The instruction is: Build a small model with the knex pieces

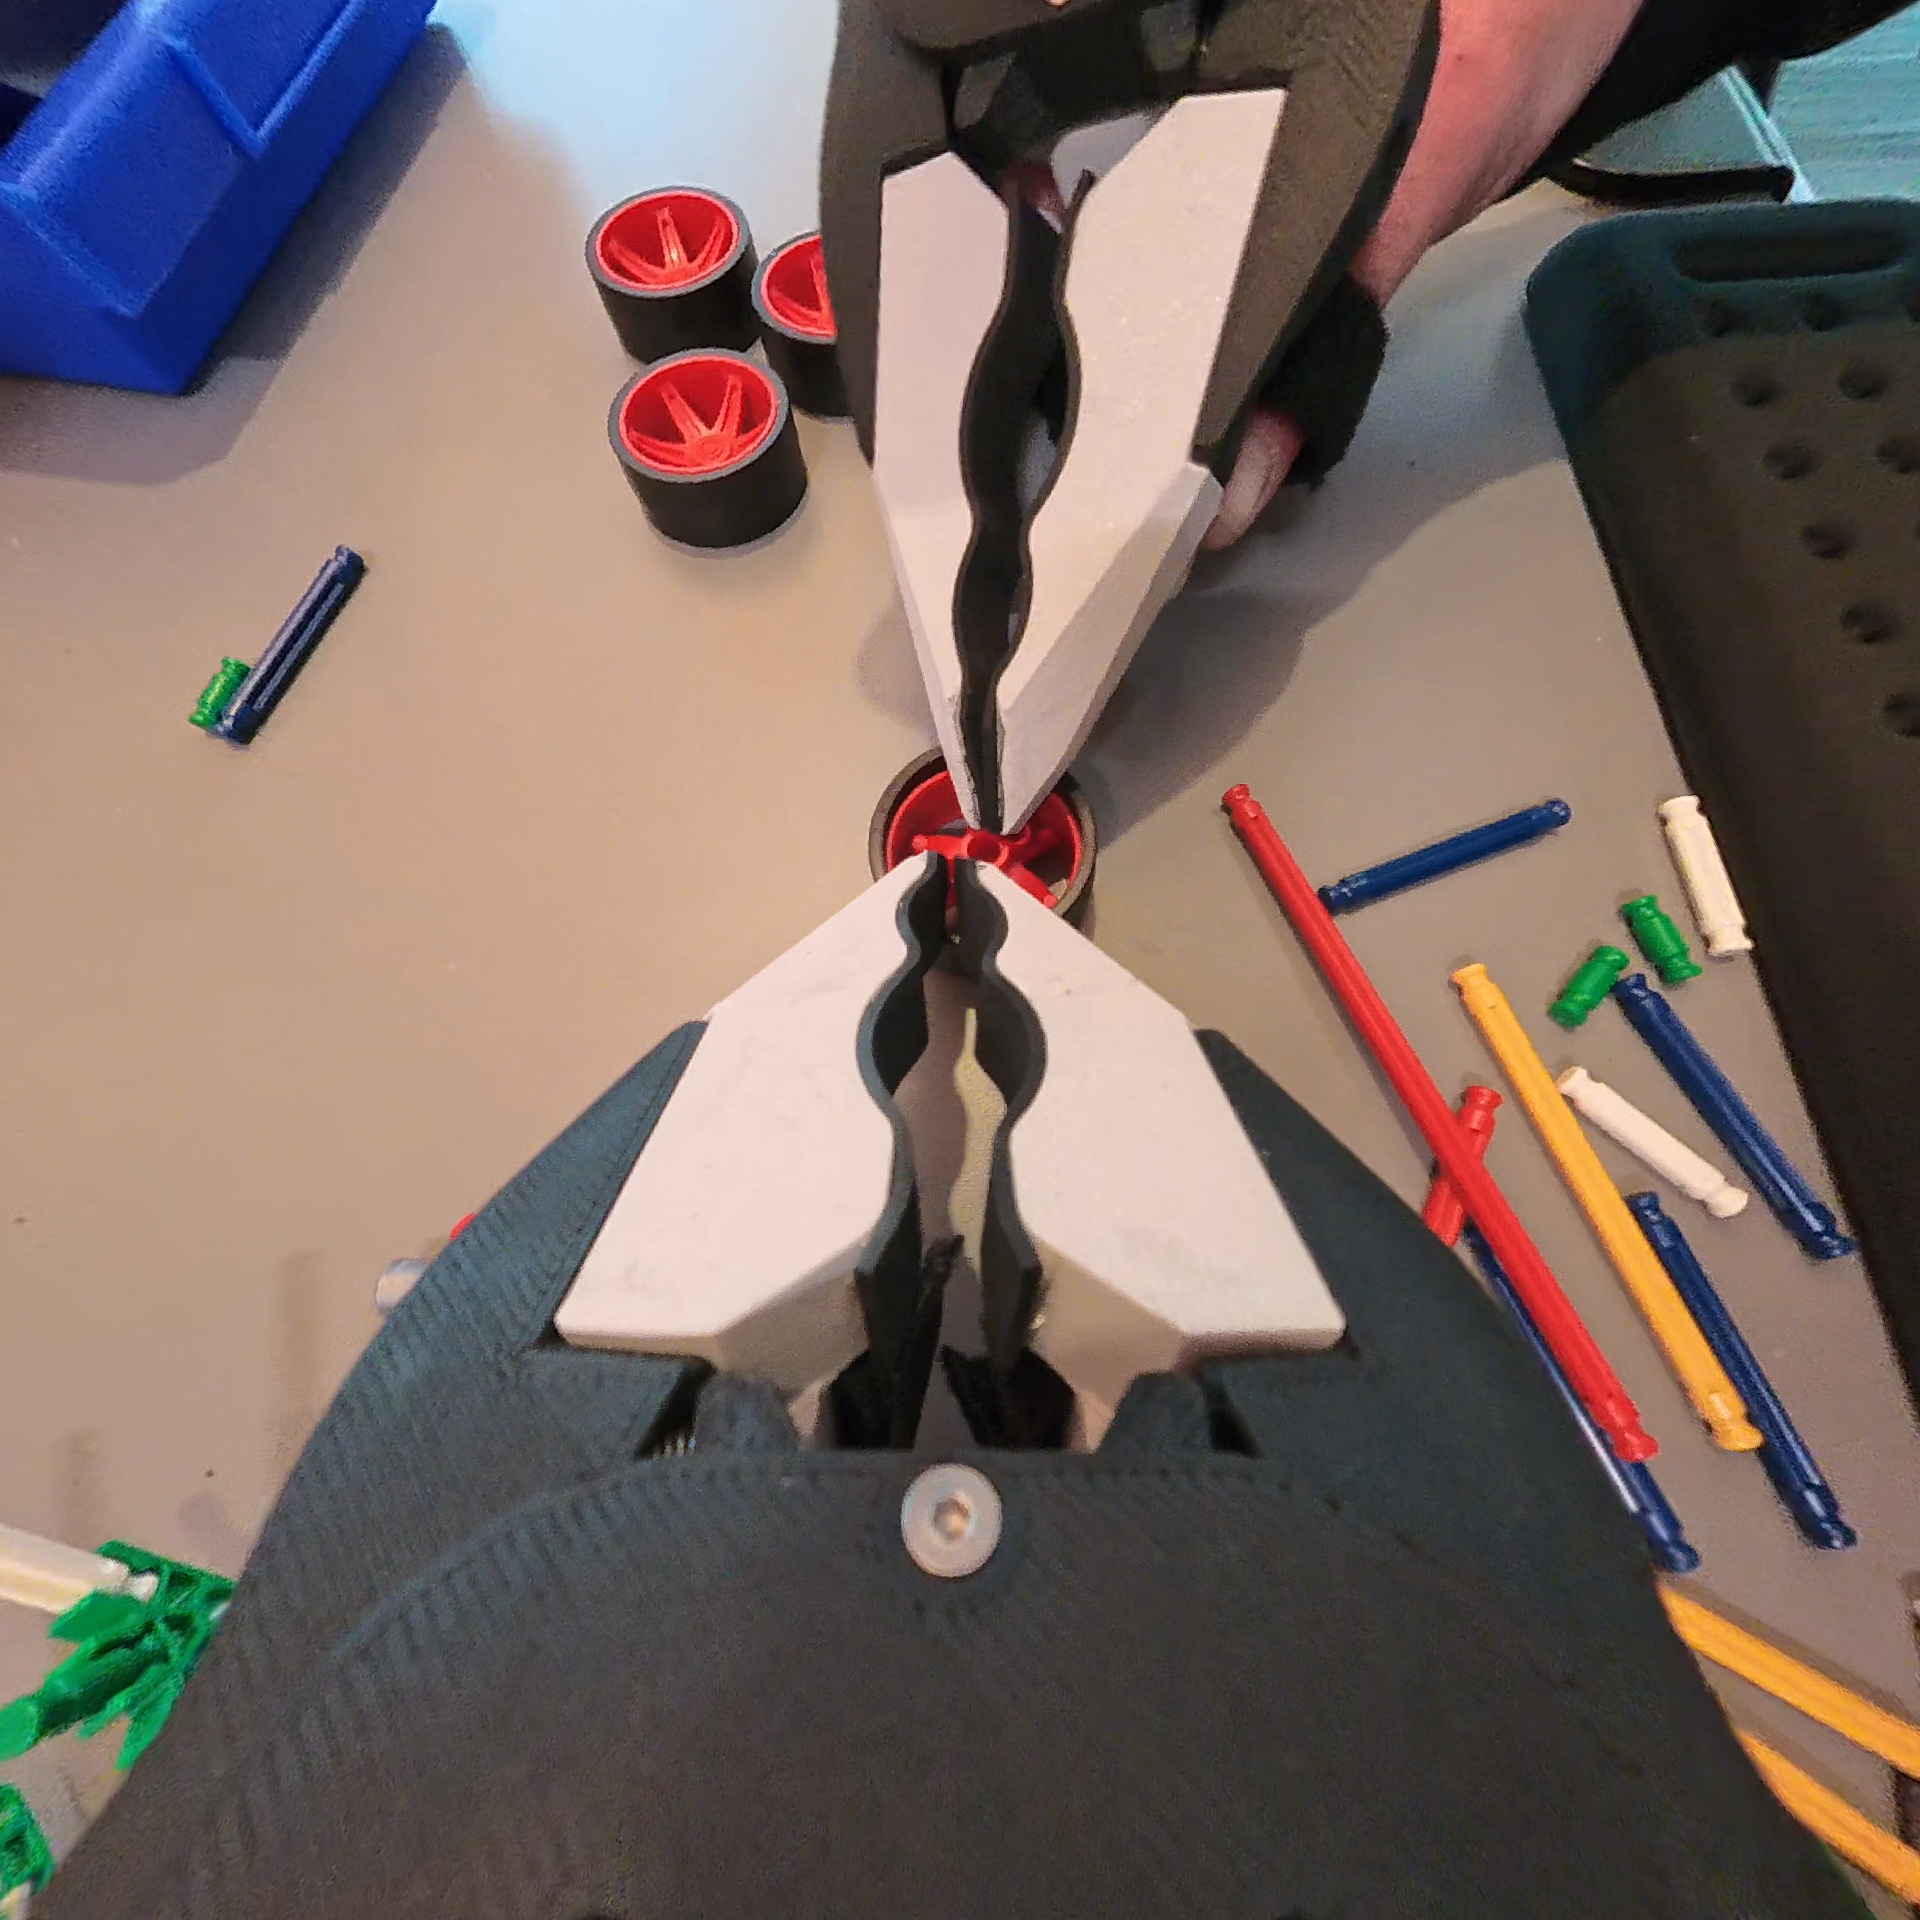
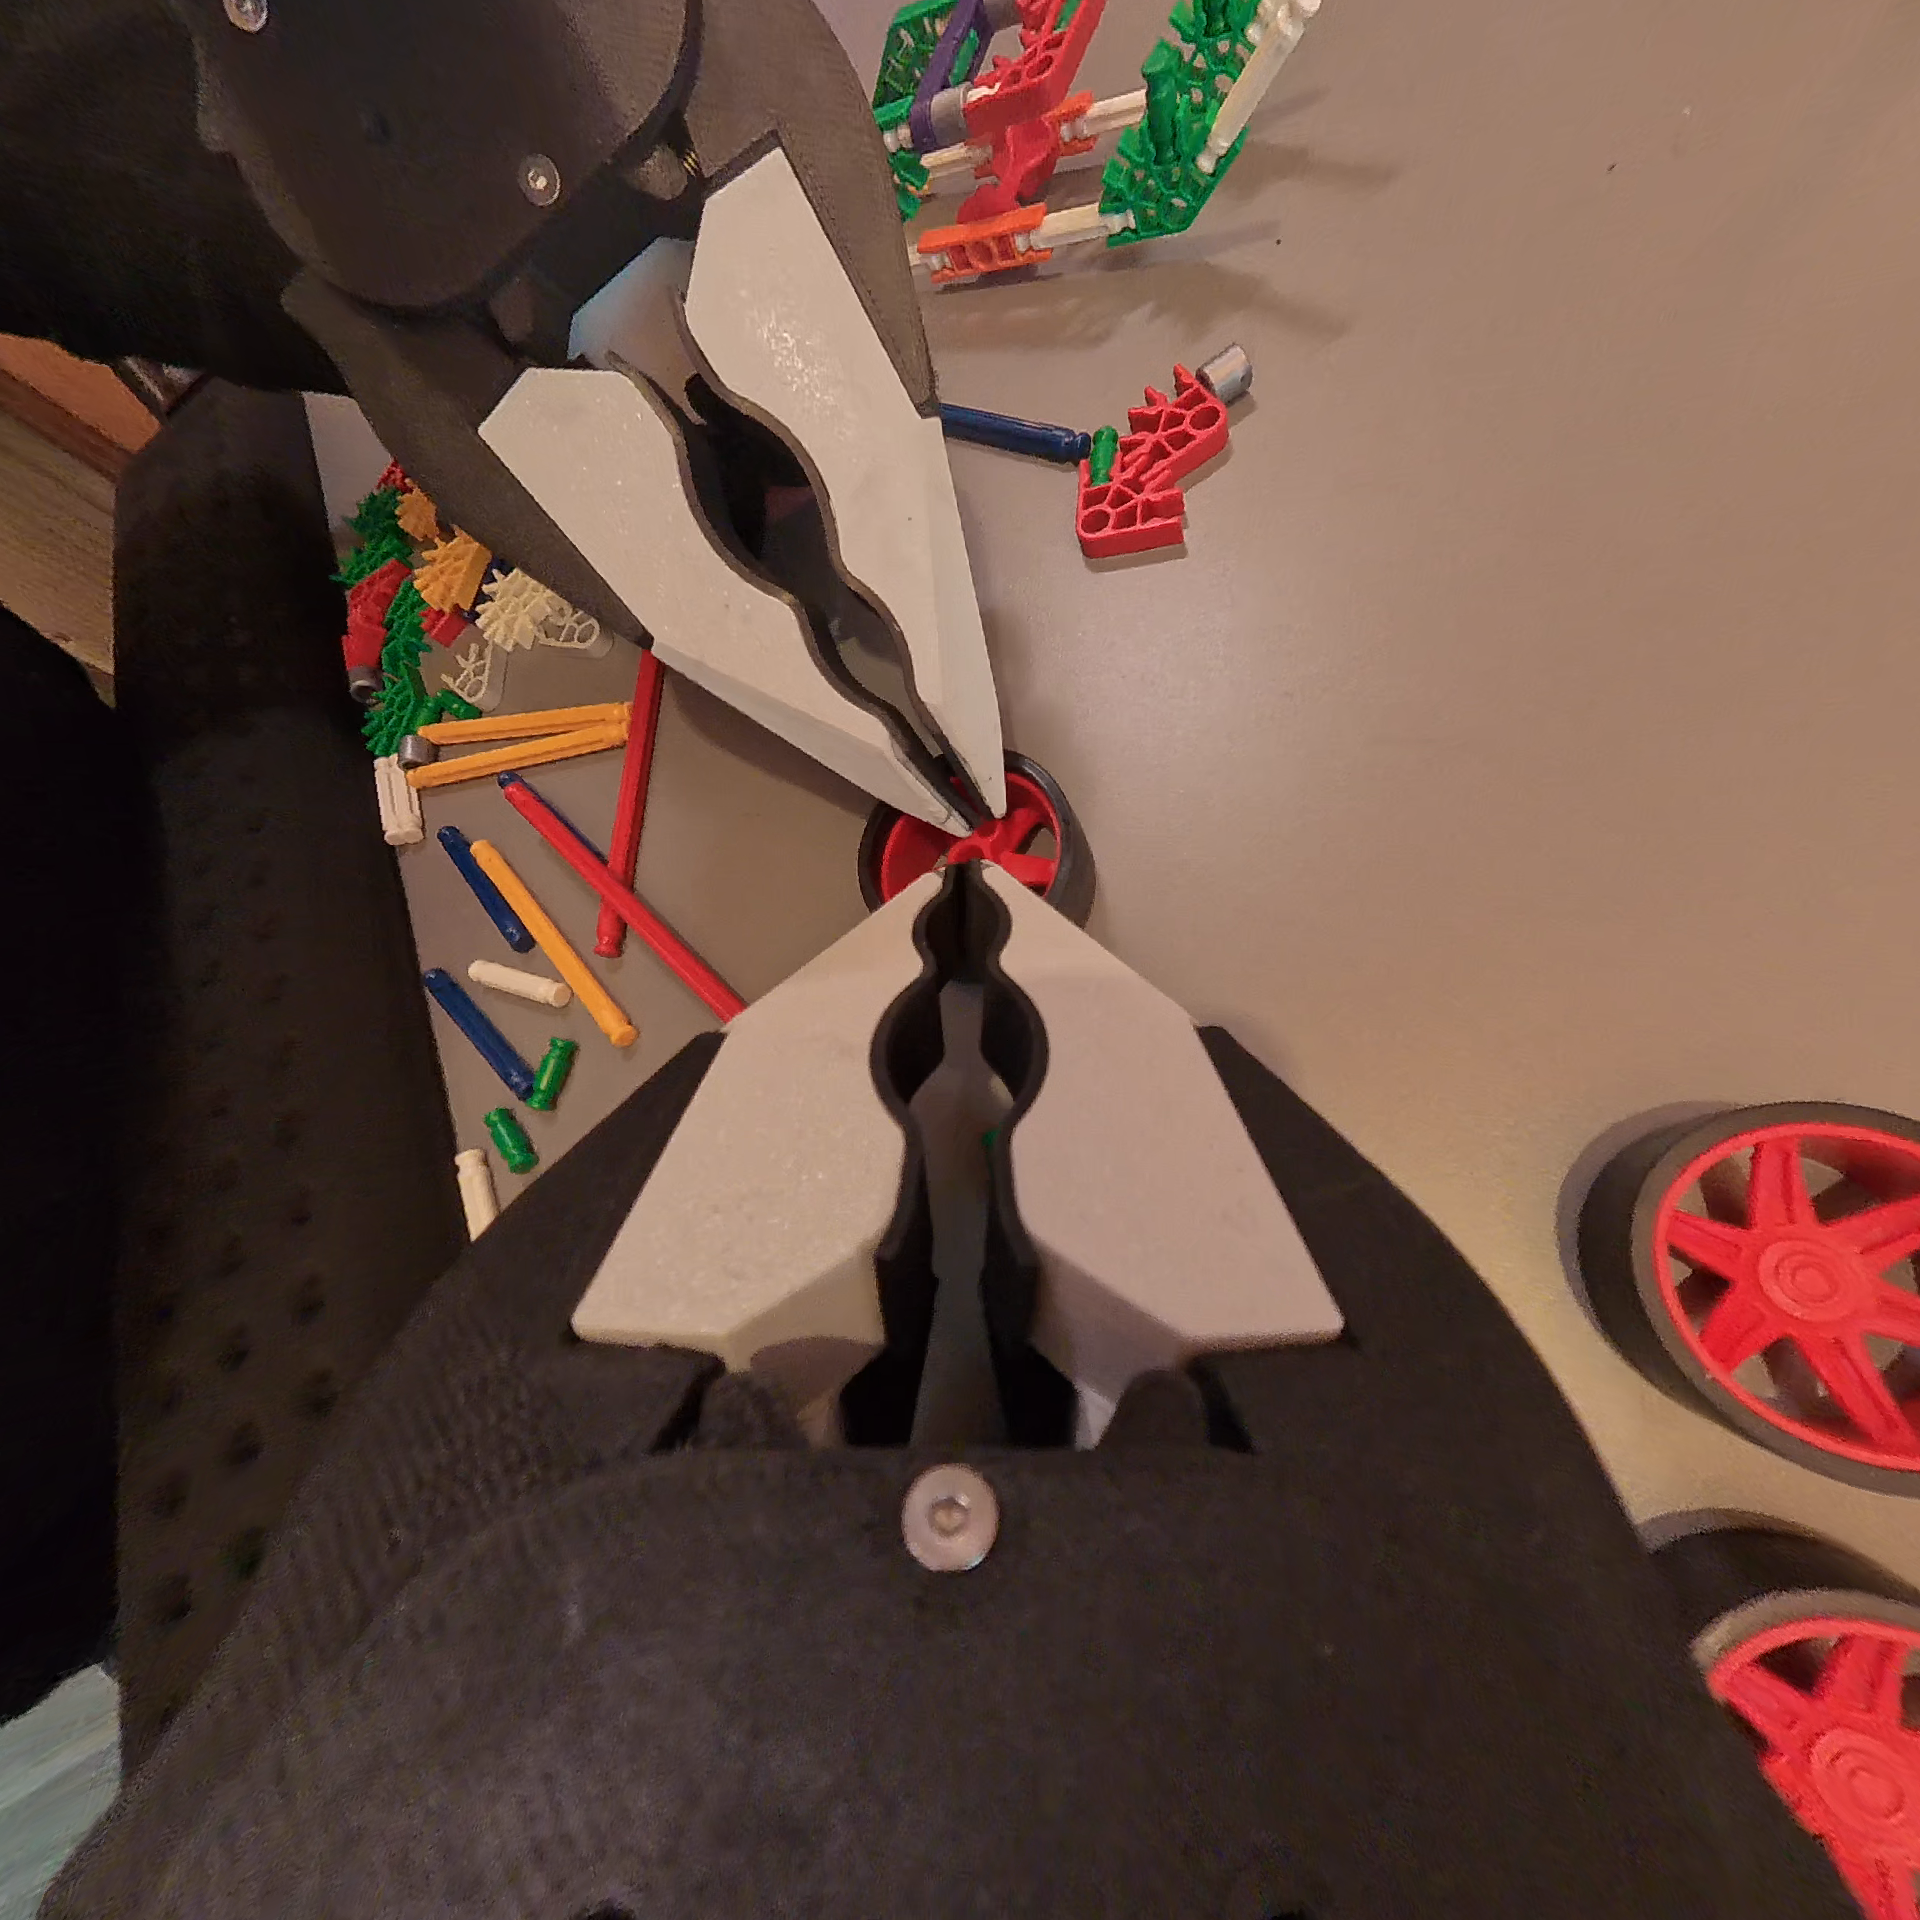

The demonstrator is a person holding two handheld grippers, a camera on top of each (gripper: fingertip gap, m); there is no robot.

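A small wheel with a red spoked hub and black tyre lies flat on the grey table. My left gripper is shut, its tips pinching the wheel's near wall and a red spoke. My right gripper comes in from the far side, held by a gloved hand, and its shut tips sit in the hub. In the right wrist view the right gripper pinches the wheel at its near edge. The left gripper meets it from above left.
Three more wheels stand at the back beside a blue bin. A dark foam case lies right, with loose coloured rods beside it. A built rod-and-connector frame, a red connector and a connector pile lie around. Only a small space, under 4 cm, lies between the two pairs of fingers. My left tips are roughly 9 cm from the red connector.
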